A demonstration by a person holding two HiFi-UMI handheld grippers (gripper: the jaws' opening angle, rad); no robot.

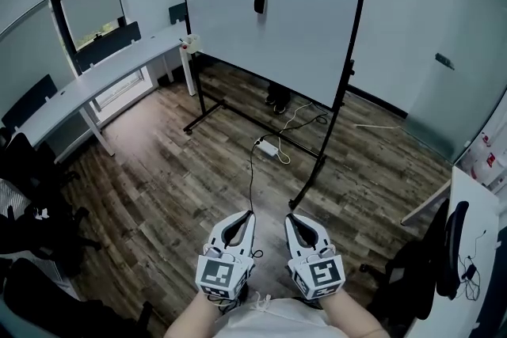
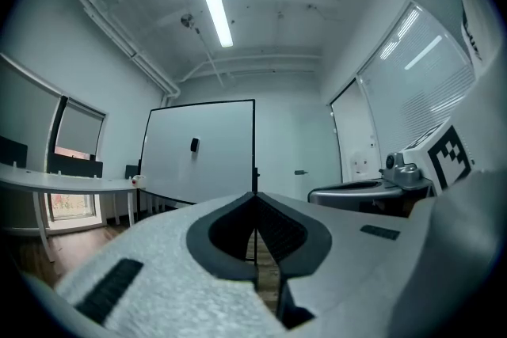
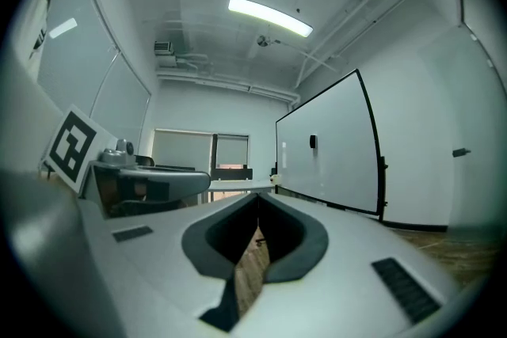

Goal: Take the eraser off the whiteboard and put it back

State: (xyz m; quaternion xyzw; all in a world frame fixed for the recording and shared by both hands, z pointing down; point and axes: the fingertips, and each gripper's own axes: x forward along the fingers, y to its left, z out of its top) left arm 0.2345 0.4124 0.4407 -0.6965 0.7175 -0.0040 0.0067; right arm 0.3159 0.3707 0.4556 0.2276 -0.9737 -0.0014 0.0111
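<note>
Left hand-held gripper (image 1: pixel 249 215) and right hand-held gripper (image 1: pixel 290 218): I hold both level, side by side, jaws together, nothing between them. Eraser (image 1: pixel 260 2) on the whiteboard (image 1: pixel 309 36), upper middle, well apart from both.

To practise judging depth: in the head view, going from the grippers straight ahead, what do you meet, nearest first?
Left gripper and right gripper, side by side → white power adapter on the floor → whiteboard, with the eraser stuck on it.
</note>
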